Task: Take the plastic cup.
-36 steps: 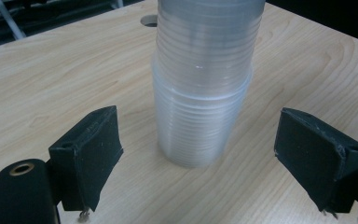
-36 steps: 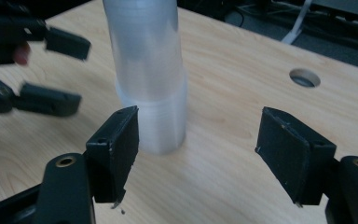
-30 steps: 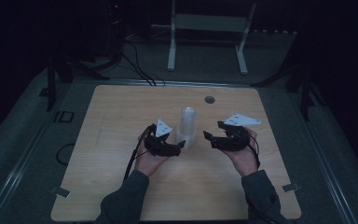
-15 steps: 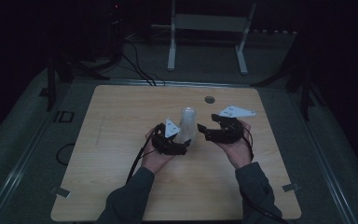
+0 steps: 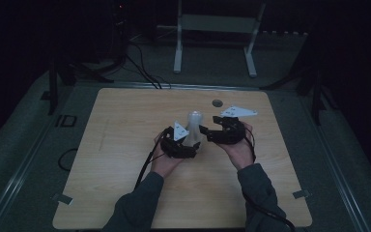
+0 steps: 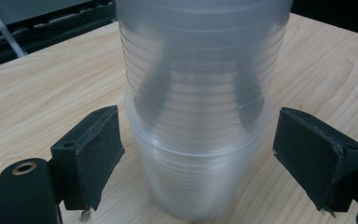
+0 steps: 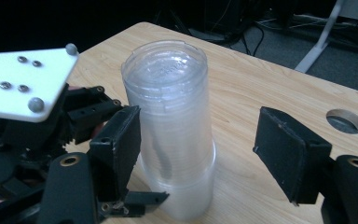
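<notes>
The stack of cups is clear, faintly ribbed plastic. Both grippers, left gripper and right gripper, are black with pale grey plates. The desk is light wood with fine grain. The sleeves are dark grey-green.

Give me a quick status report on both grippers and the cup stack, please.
Left gripper open, jaws flanking the cup stack, not touching. Right gripper open, near its upper part. Stack upright on the table. Nothing in the way.
</notes>
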